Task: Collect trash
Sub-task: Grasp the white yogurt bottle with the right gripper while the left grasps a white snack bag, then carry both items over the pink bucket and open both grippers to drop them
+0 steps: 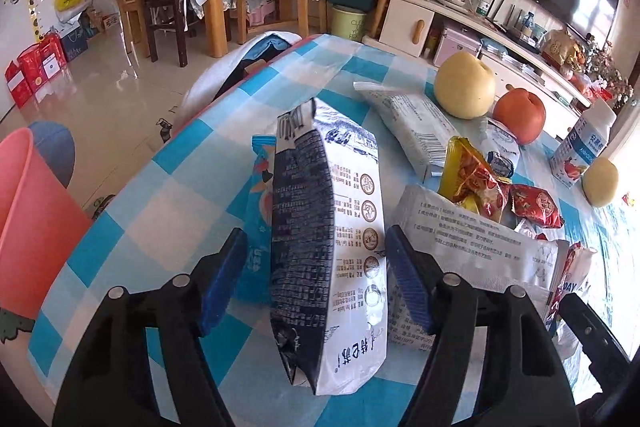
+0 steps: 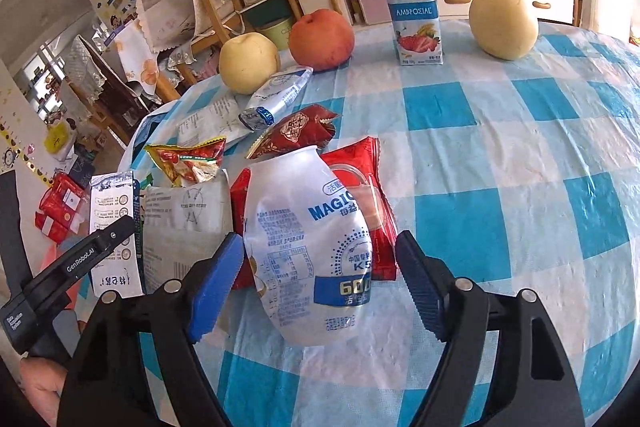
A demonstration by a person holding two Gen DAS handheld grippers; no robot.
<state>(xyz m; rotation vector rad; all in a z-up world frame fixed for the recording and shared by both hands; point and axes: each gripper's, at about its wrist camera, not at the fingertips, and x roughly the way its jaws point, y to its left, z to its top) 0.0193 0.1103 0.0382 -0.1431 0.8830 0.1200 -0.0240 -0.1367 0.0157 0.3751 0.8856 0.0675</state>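
My left gripper (image 1: 316, 267) is open around a flattened navy-and-white milk carton (image 1: 328, 239) lying on the blue checked tablecloth (image 1: 132, 227); the right pad touches its side, the left pad stands apart. My right gripper (image 2: 320, 275) is open around a crushed translucent MAGIC drink bottle (image 2: 308, 247), pads just off its sides. The carton also shows in the right wrist view (image 2: 114, 227). Near it lie a white leaflet packet (image 2: 180, 227), a yellow-red snack wrapper (image 2: 188, 159), a dark red wrapper (image 2: 296, 131) and a red packet (image 2: 368, 187).
Two yellow pears (image 2: 248, 61) (image 2: 503, 23), a red apple (image 2: 321, 39) and an upright Ambrosial yogurt carton (image 2: 414, 3) stand at the table's far side. A pink bin (image 1: 28, 223) stands on the floor left of the table. Chairs and a cabinet stand beyond.
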